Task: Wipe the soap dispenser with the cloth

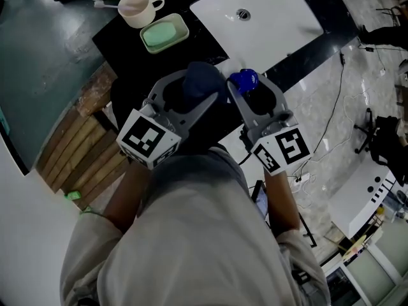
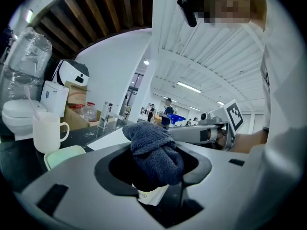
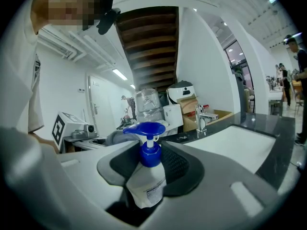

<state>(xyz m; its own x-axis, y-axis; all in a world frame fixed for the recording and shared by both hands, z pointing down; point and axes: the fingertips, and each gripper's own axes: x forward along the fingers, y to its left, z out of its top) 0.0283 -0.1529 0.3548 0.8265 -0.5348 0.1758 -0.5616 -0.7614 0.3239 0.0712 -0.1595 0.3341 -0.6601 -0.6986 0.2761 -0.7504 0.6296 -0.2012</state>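
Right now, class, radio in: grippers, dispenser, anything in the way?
Left gripper shut on cloth. Right gripper shut on soap dispenser. Cloth beside dispenser, contact unclear. Nothing between.

The white sink [image 1: 268, 24] ahead lies open. Left of it on the counter [image 1: 121, 53], a mug [image 1: 137, 8] and green soap dish [image 1: 164, 33] stand in the way. A narrow gap parts the left gripper [image 1: 199, 87] from the right gripper [image 1: 250, 87].

The cloth [image 2: 156, 155] is coarse, matt knit — the soap dispenser [image 3: 146, 186] smooth white plastic, its pump [image 3: 145, 129] glossy blue
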